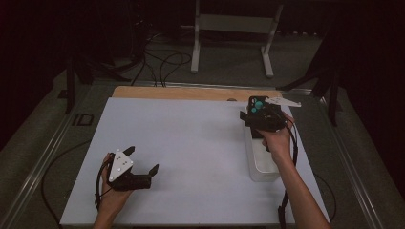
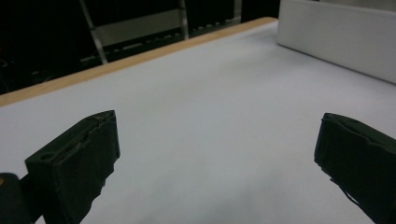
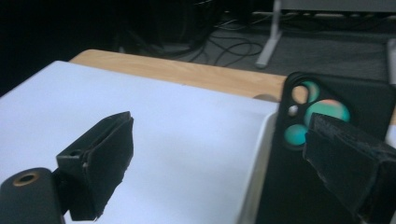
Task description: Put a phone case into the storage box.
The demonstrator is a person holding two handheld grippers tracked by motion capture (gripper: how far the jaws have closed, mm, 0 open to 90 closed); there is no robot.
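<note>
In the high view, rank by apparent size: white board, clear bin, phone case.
1. White board
2. Clear bin, partly hidden by the right hand
3. Phone case, partly hidden by the right hand-held gripper

my left claw (image 1: 142, 162) sits low near the front left of the worktop (image 1: 191, 143), held in my left hand (image 1: 112, 195), its jaws spread wide apart with nothing between them, pointing toward the right. my right arm (image 1: 298, 191) stretches forward along the right side, and my right hand (image 1: 277, 140) holds the right claw (image 1: 258, 114) near the far edge, jaws parted wide, gripping nothing.
</note>
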